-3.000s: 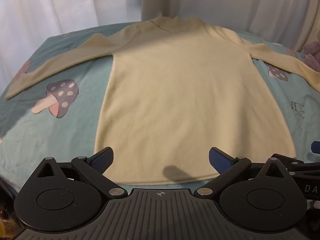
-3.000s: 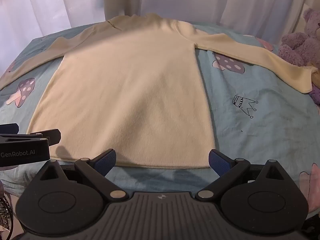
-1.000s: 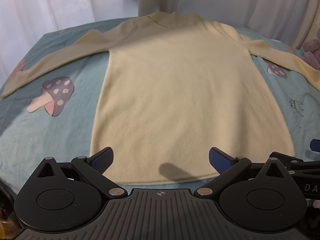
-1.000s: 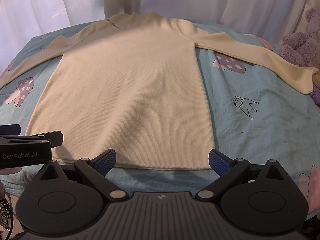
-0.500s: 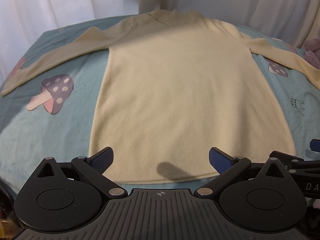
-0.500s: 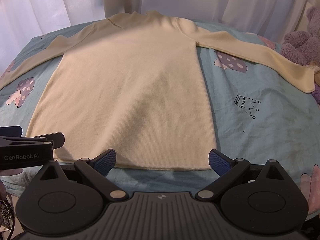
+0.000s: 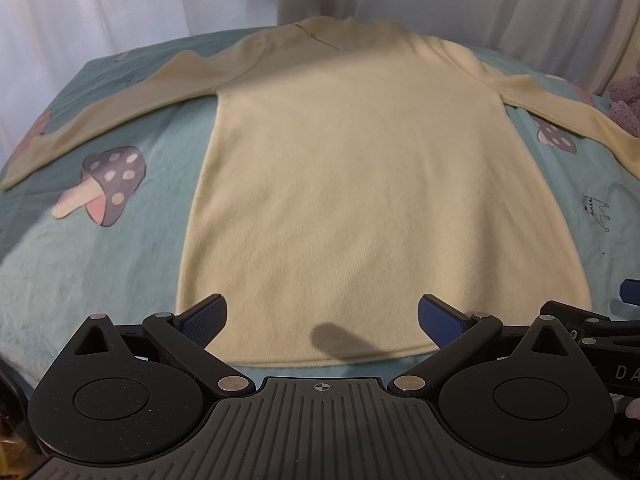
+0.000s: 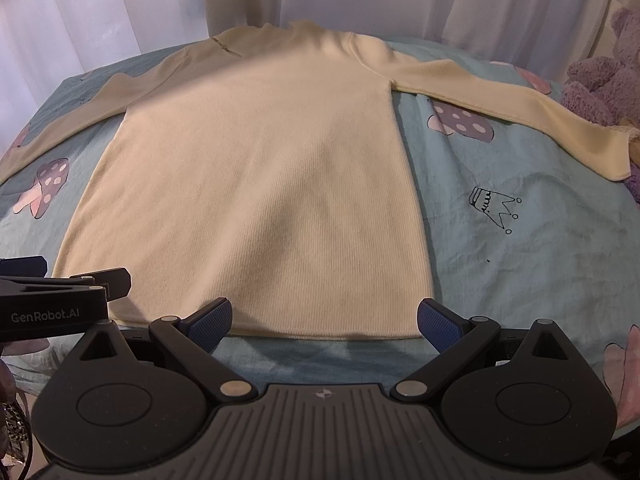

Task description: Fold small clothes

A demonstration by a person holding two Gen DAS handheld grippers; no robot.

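Left wrist view: a pale yellow long-sleeved knit top (image 7: 376,184) lies flat and face-down or face-up (cannot tell) on a teal bedsheet (image 7: 80,248) printed with mushrooms, neck at the far end, hem at the near end, both sleeves spread out to the left and right.
Step in hand: judged as the start of the fold; nothing is gripped yet and no part of the top is turned over.
Left gripper (image 7: 320,316): held low over the near hem, pointing far along the body; its blue fingers (image 7: 204,315) stand wide apart and hold nothing.
Right gripper (image 8: 325,318): just right of the left one, also at the near hem, level and aimed at the neck; fingers spread, empty.
Doing it well: take the hem at its two near corners, one per gripper, pinch only the knit and not the sheet, lift evenly and carry both sides together so the fold edge stays straight.
Sleeves: probably better brought in across the body first.
Risk: the purple plush toy (image 8: 604,76) sits touching the right cuff and could snag it.
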